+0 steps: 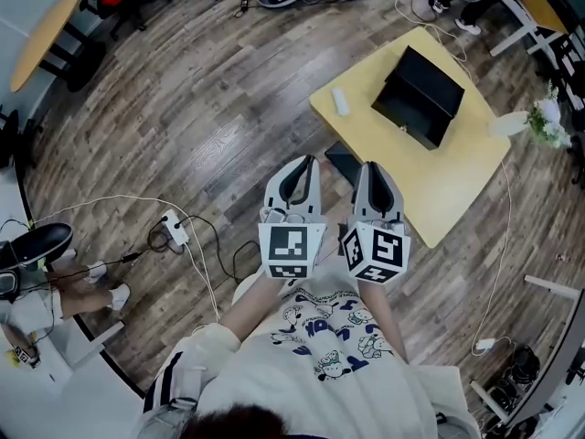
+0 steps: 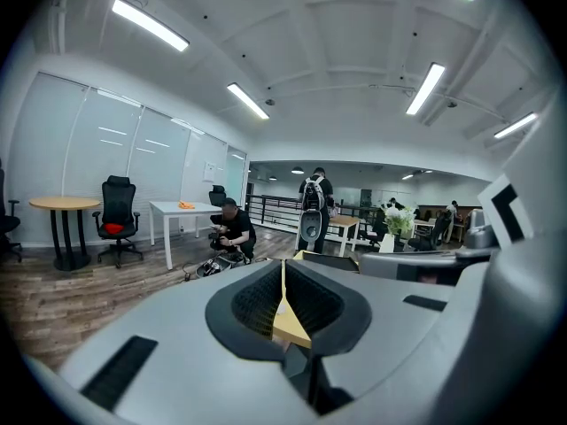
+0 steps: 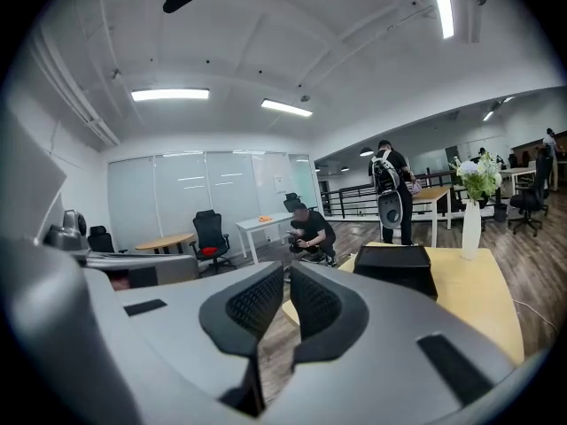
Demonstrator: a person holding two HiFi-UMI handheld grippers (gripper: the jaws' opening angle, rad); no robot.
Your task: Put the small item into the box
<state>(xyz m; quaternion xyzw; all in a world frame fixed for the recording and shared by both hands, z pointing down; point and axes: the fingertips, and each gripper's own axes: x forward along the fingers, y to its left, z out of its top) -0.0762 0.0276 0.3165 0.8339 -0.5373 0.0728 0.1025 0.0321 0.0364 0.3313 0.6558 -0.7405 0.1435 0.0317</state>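
Grey right hand-held gripper (image 3: 285, 271), ribbed black jaws closed together, empty, short of matte black rectangular box (image 3: 396, 270) on pale yellow tabletop (image 3: 478, 308). Right of box, tall white vase (image 3: 472, 230) with flowers; left of box, crouching person (image 3: 310, 233) in black.

The yellow table (image 1: 448, 186) bears an open black box (image 1: 419, 99), a small white item (image 1: 340, 101) and a vase of flowers (image 1: 508, 123)
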